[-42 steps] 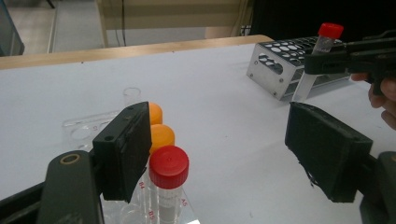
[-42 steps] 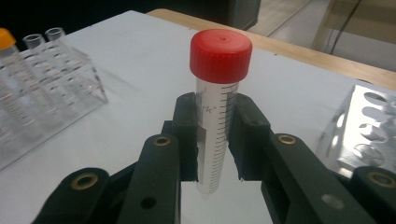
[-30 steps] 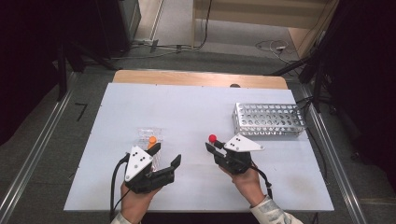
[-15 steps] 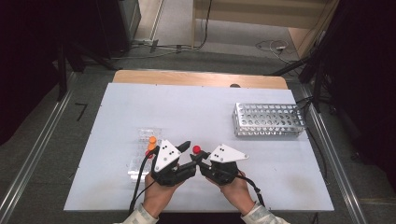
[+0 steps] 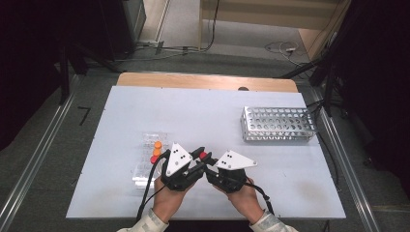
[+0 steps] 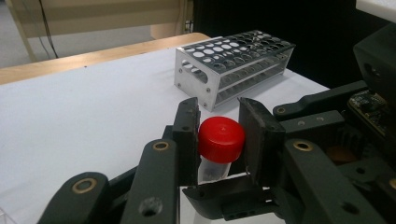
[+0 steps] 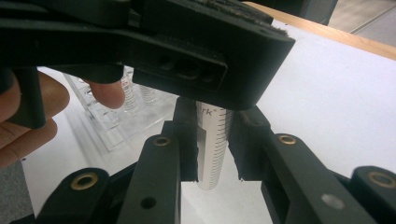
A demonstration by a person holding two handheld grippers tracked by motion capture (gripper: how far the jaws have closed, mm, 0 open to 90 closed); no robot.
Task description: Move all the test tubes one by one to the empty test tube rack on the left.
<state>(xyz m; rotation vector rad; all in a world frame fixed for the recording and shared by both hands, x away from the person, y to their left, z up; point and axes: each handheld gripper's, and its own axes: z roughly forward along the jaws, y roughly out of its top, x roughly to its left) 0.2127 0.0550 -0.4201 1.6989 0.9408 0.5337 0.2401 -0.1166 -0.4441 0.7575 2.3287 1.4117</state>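
Note:
A clear graduated tube (image 7: 212, 144) with a red cap (image 6: 222, 139) stands upright between the two grippers at the table's front middle (image 5: 203, 155). My right gripper (image 7: 214, 121) is shut on the tube's body and comes in from the right (image 5: 209, 163). My left gripper (image 6: 219, 112) comes in from the left (image 5: 199, 153). Its jaws have just been closing, and their pads now sit against both sides of the red cap. In the right gripper view the left gripper's body crosses the top and hides the cap.
A clear plastic rack (image 5: 147, 164) holding orange-capped tubes (image 5: 158, 144) stands just left of the hands; it shows as well behind the jaws (image 7: 121, 116). A perforated metal tube rack (image 5: 278, 123) stands at the right back (image 6: 233, 60). The white table (image 5: 193, 111) spreads wide beyond the hands.
The two hands have come together at the front middle. The left gripper left the clear rack, moved right, and its open jaws have closed round the red cap held up by the right gripper.

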